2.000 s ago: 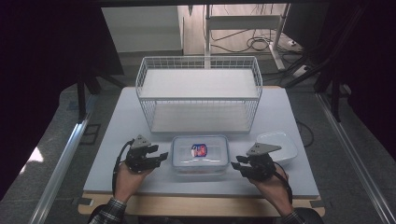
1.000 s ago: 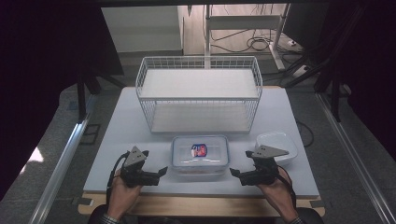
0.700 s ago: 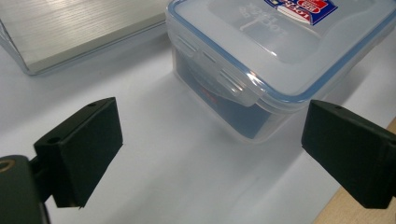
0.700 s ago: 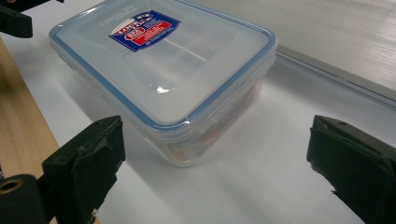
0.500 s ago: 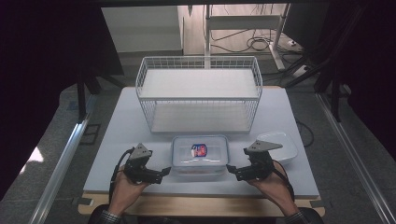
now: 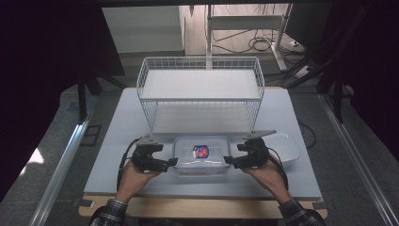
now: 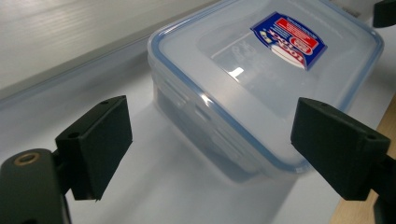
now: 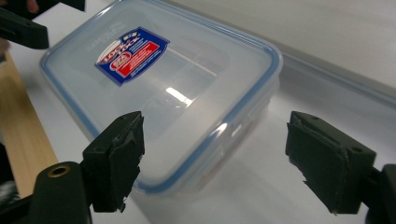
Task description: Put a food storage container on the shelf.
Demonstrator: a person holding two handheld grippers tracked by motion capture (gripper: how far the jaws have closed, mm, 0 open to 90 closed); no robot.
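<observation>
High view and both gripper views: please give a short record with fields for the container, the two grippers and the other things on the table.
container: clear plastic box with blue-rimmed lid, label on top, at table's front
left gripper: at box's left end, fingers apart, just closing, not pressing
right gripper: at box's right end, same
wire basket: behind box
white dish: right of box

The only printing stood on a sticker [image 8: 131, 55] on the clear lid of the plastic food box [image 6: 201, 157]. It was a blue label with a red band across it and a white oval or round mark at one end, with white lettering on the red and blue parts. In the left gripper view the same sticker [image 7: 288, 39] lay upside down. The letters were too blurred and small in every view to be read, and no brand or number could be made out.
</observation>
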